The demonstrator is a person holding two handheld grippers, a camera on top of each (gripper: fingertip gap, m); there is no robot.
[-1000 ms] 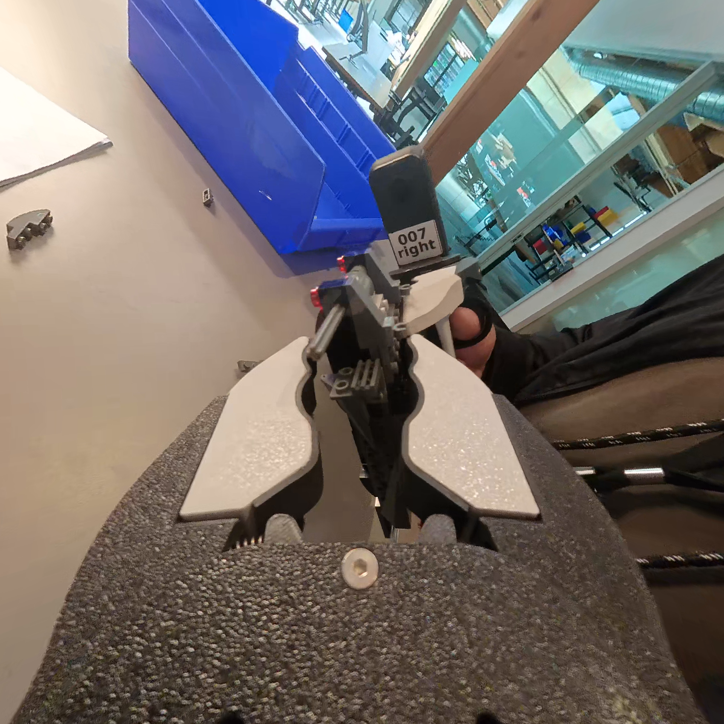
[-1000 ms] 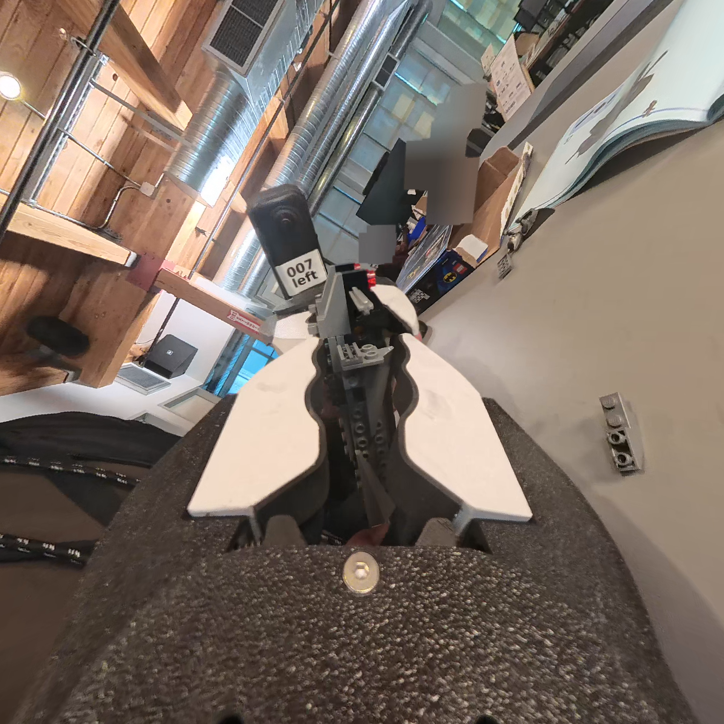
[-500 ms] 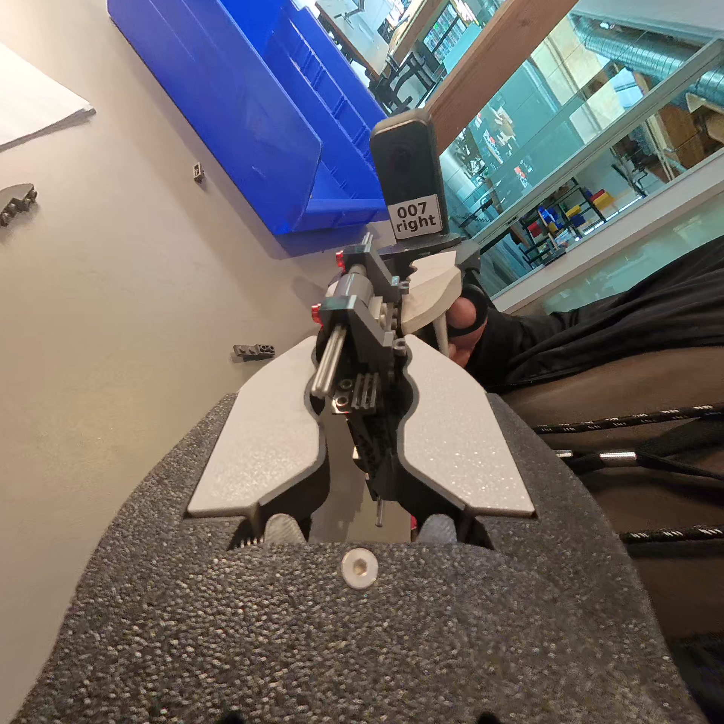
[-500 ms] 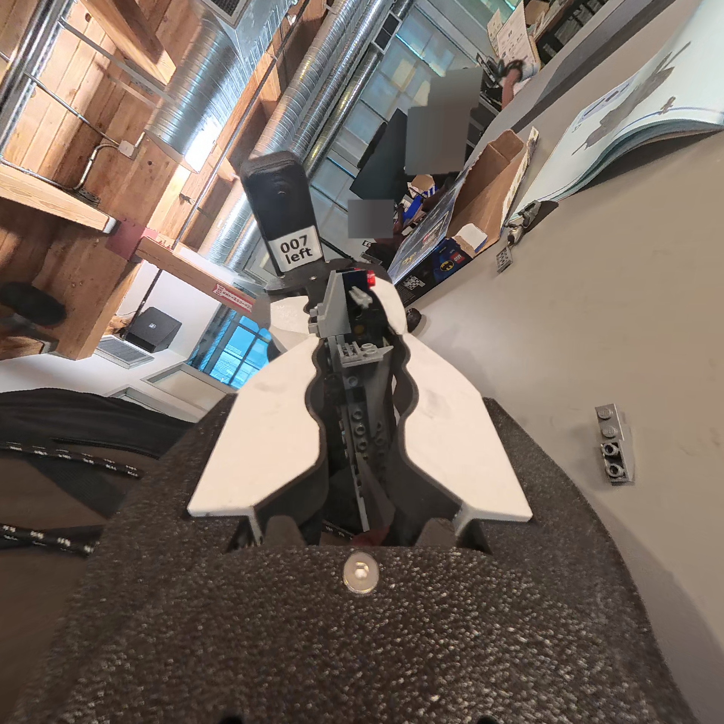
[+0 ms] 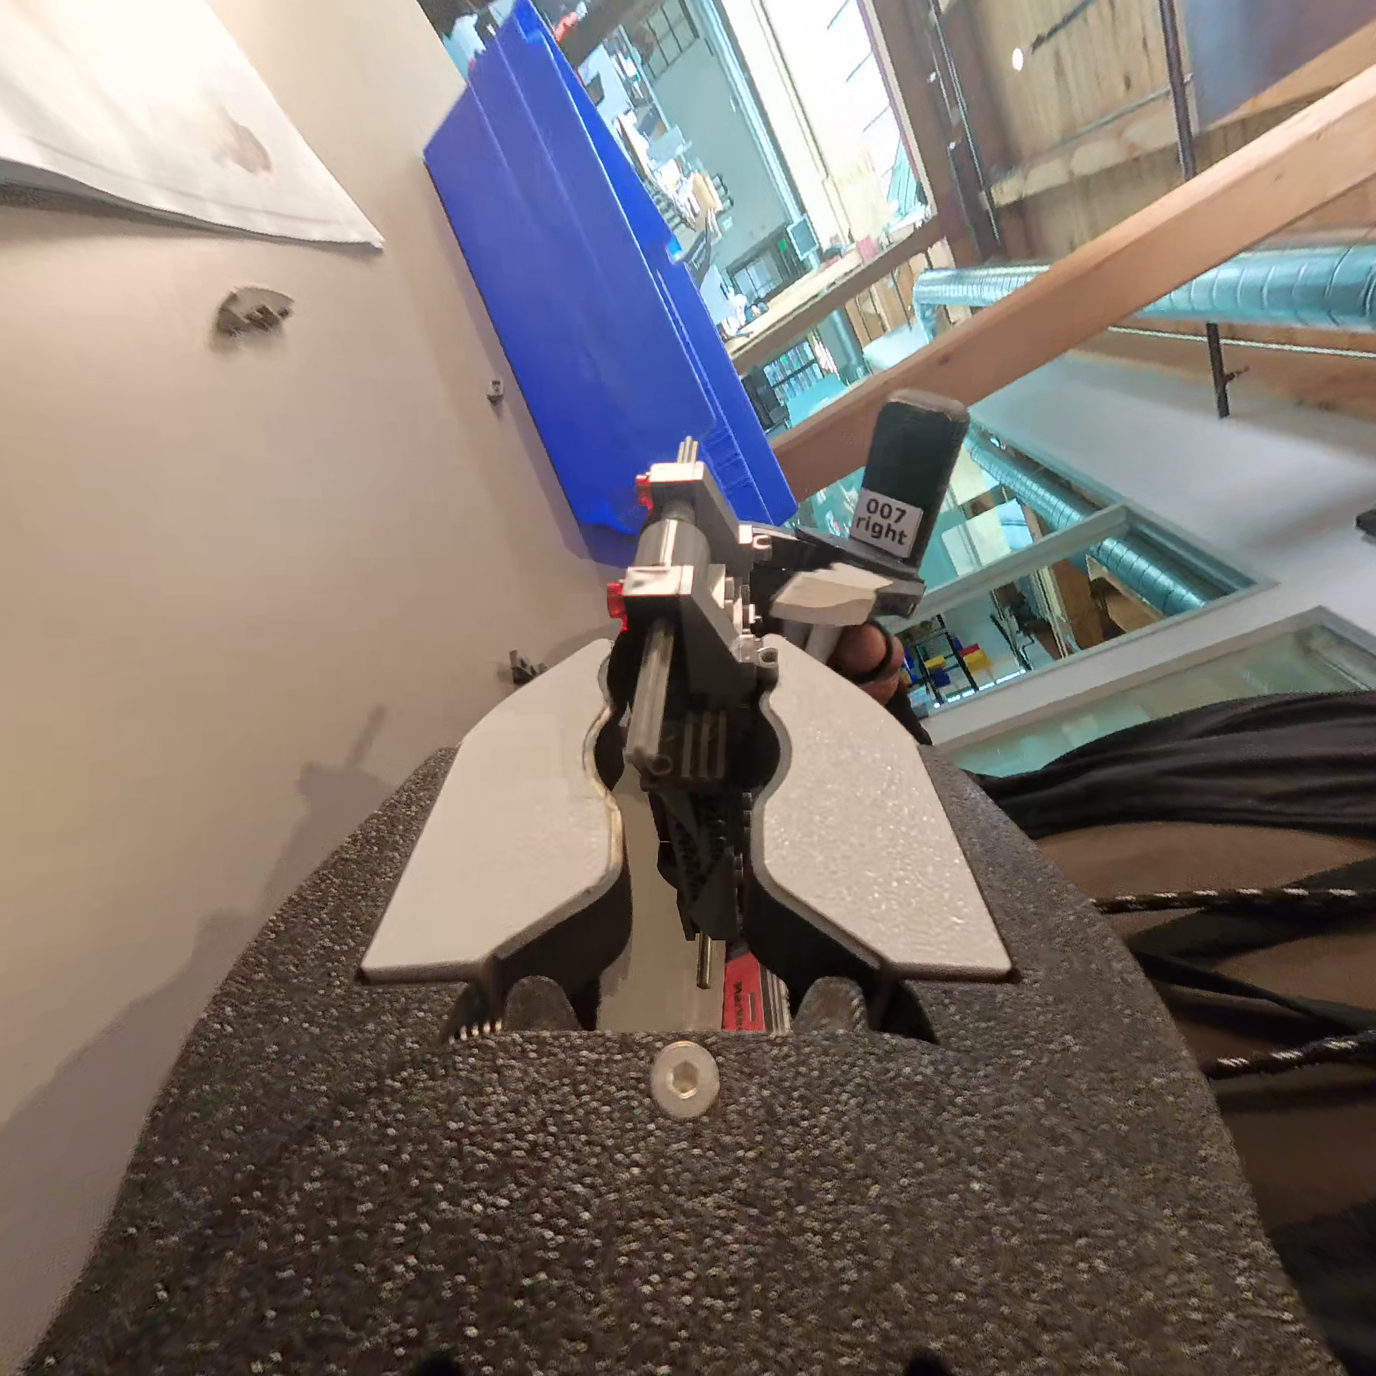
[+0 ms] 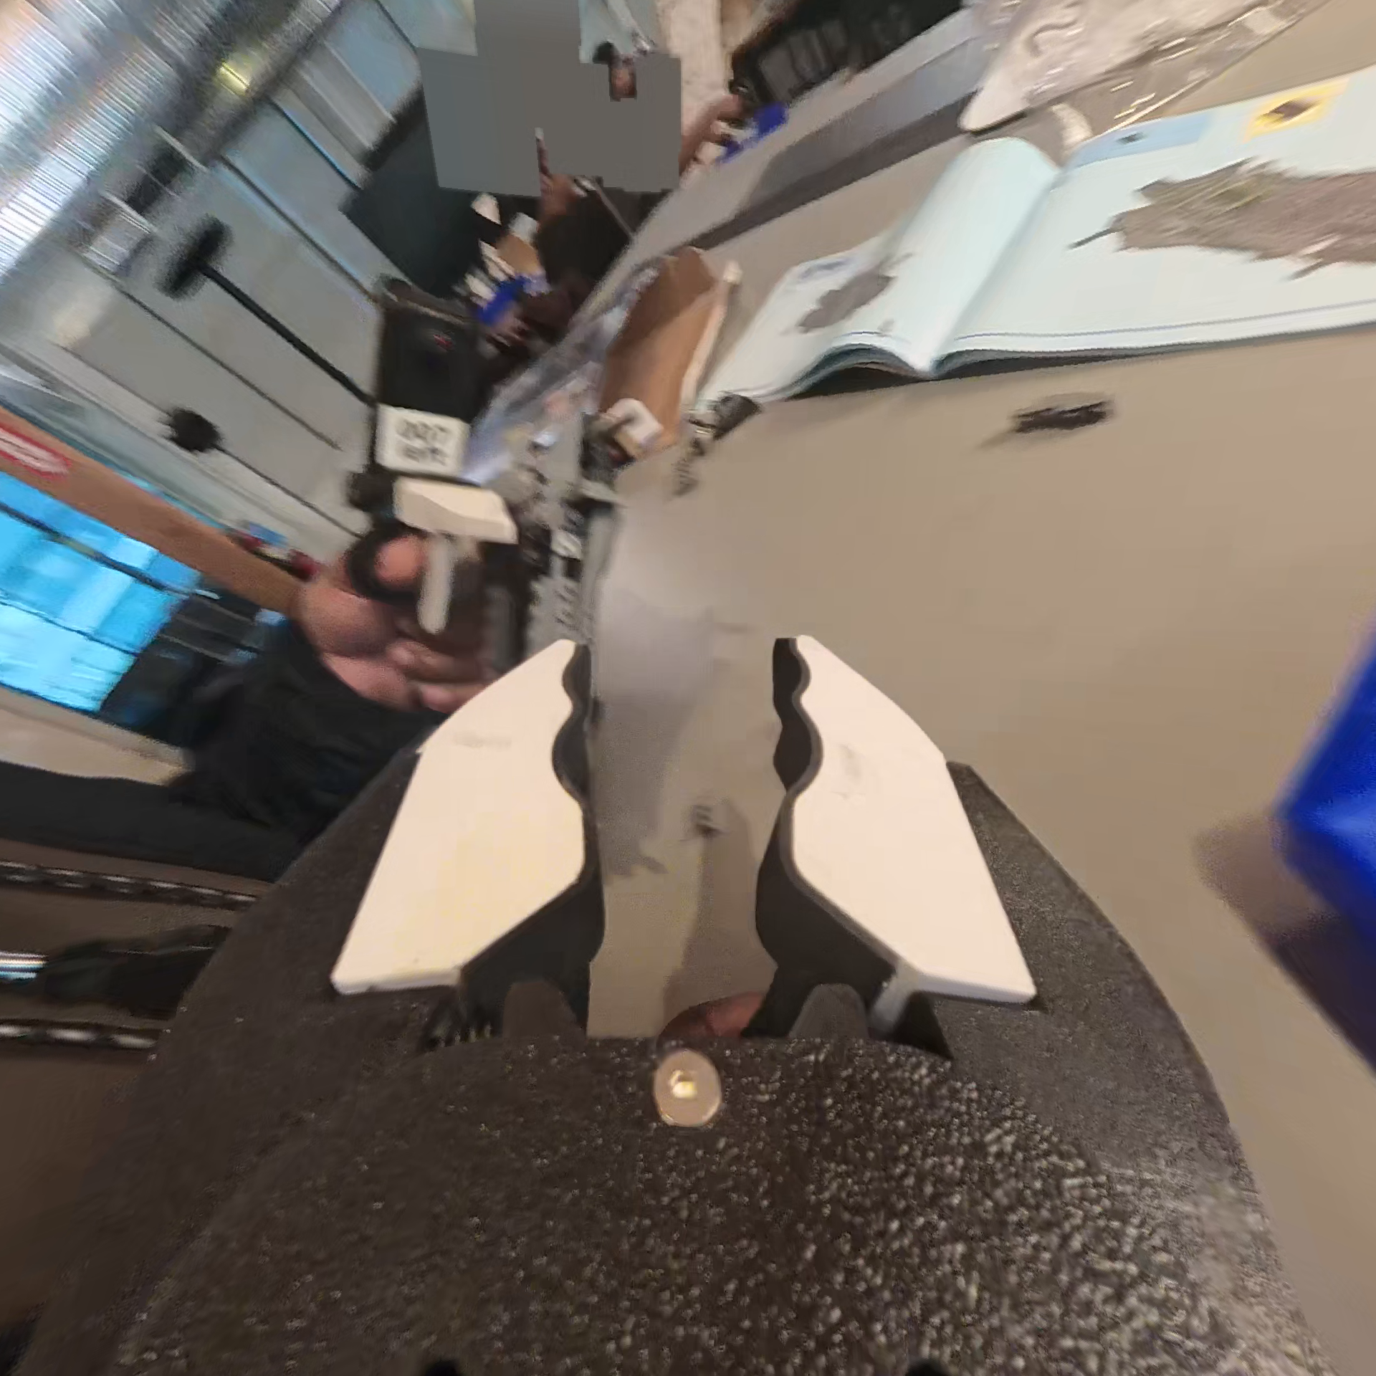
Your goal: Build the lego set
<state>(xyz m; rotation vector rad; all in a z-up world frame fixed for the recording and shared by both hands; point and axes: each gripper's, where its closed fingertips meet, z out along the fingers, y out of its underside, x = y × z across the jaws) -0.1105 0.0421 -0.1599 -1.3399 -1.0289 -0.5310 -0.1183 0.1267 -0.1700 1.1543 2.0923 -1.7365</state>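
Left wrist view: left tongs (image 5: 689,726) clamp a grey-black brick model (image 5: 685,633), raised off the surface (image 5: 223,558). Blue bin (image 5: 581,298), paper sheets (image 5: 149,149) and loose grey pieces (image 5: 253,316) lie behind; the right tongs (image 5: 819,603) stand just beside the model.

Right wrist view: blurred. Right tongs (image 6: 681,715) gape with nothing between them; half a second ago they gripped the model. Open booklet (image 6: 1042,260) lies ahead, blue bin corner (image 6: 1333,804) to one side.

Left wrist view is taken close along its own fingers, tilted, toward table's (image 5: 223,558) far edge and blue bin (image 5: 596,298). Right wrist view, blurred, is aimed opposite; table (image 6: 968,596) shared.
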